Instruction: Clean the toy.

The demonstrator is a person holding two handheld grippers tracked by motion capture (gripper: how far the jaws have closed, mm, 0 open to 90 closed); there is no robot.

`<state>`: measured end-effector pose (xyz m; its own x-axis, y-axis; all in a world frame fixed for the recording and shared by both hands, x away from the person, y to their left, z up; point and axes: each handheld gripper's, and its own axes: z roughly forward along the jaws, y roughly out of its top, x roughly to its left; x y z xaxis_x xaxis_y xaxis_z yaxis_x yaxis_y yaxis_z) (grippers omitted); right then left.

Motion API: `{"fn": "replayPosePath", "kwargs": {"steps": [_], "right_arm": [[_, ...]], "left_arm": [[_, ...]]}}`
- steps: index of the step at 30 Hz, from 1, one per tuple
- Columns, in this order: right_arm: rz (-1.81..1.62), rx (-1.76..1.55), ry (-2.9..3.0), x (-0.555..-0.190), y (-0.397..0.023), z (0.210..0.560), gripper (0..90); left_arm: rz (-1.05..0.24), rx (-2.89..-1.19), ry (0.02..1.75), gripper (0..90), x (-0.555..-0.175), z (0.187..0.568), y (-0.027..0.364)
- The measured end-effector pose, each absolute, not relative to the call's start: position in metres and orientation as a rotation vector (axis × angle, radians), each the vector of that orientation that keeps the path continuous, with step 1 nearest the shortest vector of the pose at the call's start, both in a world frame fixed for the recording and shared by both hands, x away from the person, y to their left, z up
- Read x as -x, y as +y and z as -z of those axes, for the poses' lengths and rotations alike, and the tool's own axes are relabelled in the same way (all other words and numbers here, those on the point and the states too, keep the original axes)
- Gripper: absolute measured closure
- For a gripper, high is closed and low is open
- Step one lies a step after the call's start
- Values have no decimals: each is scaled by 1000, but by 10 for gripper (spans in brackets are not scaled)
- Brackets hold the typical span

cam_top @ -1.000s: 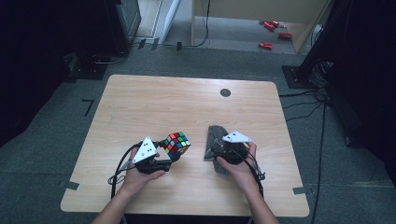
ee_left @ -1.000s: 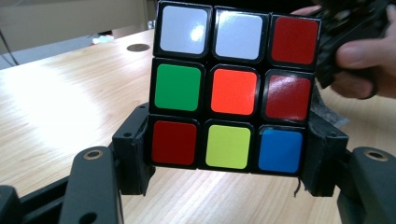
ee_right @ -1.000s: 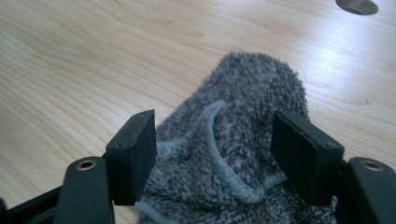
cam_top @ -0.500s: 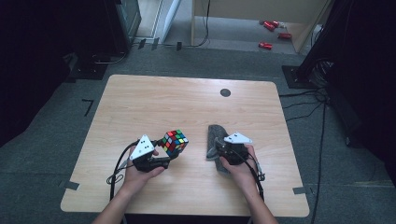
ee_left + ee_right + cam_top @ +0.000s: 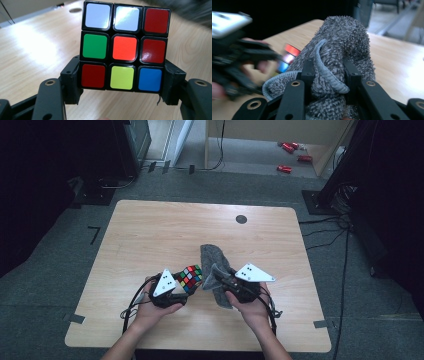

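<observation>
So the puzzle cube (image 5: pixel 124 47) is clamped in my left gripper (image 5: pixel 172 292), jaws squeezing its bottom row from both sides, and it's held just above the near middle of the table (image 5: pixel 150 235). It's hard plastic with glossy stickers, light and stiff, so I'd guess it can slip or twist a layer if I only pinch one row; gripping flat faces across the whole body feels like the safer hold. My right gripper (image 5: pixel 235 287) has just closed its jaws, and now they're bunched tight on the grey cloth (image 5: pixel 337 57), which is fuzzy microfibre with a stitched hem. That stuff is soft and floppy, weighs next to nothing, and squashes down between the pads, so anywhere on a thick fold works fine as a grab spot. From the high view part of the cloth trails down toward the tabletop while the pinched bit sits right next to the cube, close but I can't tell if they're touching. Looks to me like I'm about to wipe the cube down. Further out there's a dark round spot (image 5: pixel 241 219) near the far edge, and some red things (image 5: pixel 290 147) on the floor beyond.
</observation>
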<state>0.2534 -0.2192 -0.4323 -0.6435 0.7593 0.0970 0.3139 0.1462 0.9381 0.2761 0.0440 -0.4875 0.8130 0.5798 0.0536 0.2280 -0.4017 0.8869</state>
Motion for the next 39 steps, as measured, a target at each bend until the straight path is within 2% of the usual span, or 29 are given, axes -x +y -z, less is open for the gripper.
{"fn": "replayPosePath", "kwargs": {"steps": [4,17,29,33,39], "right_arm": [[-1485,-922,2083,-243,-200,426,690],[-1184,-659,2156,-226,-157,443,686],[-1184,-839,2062,-237,-179,436,688],[-1259,-757,2112,-229,-167,432,679],[-1164,-704,2125,-226,-154,439,677]], "left_arm": [[-430,-2044,591,342,-275,487,38],[-472,-2213,581,347,-265,476,17],[-458,-2197,570,348,-266,478,19],[-433,-2175,567,348,-265,478,18],[-460,-2161,557,347,-264,478,19]]}}
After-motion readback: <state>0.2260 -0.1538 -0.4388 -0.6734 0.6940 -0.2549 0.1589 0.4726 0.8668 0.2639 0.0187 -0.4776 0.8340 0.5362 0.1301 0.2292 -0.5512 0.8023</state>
